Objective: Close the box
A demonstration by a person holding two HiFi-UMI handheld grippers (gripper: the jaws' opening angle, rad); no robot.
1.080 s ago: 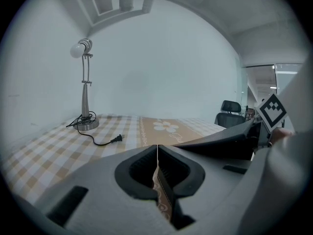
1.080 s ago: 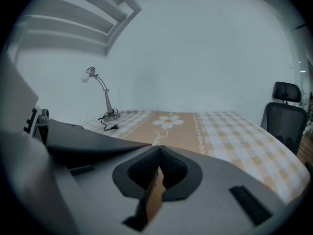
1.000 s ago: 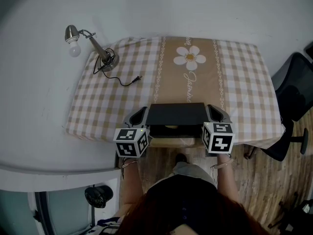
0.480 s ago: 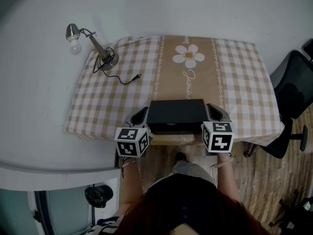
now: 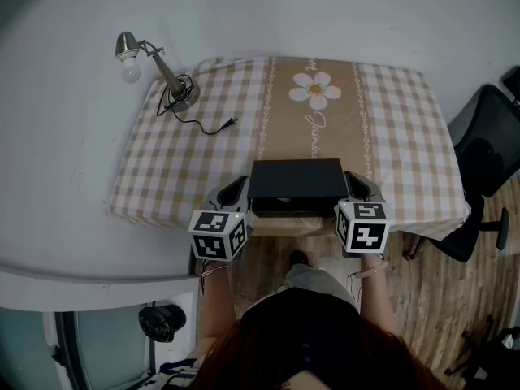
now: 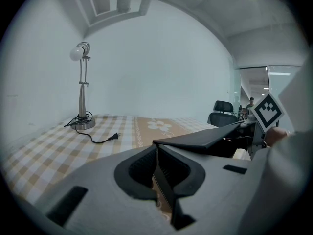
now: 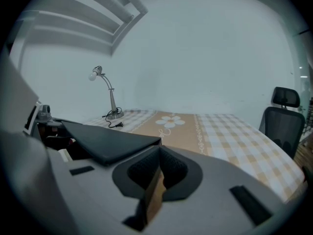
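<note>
Left claw and right claw are both pinched tight on thin side edges of the flat black lid, one at each short end. So the lid's long axis runs straight across between them, and neither hand is nearer than the other. It sits tilted over the tan cardboard box at the near edge of the checked-cloth bench. The gap seems to open toward me, so I reckon it's an even push down with both.
</note>
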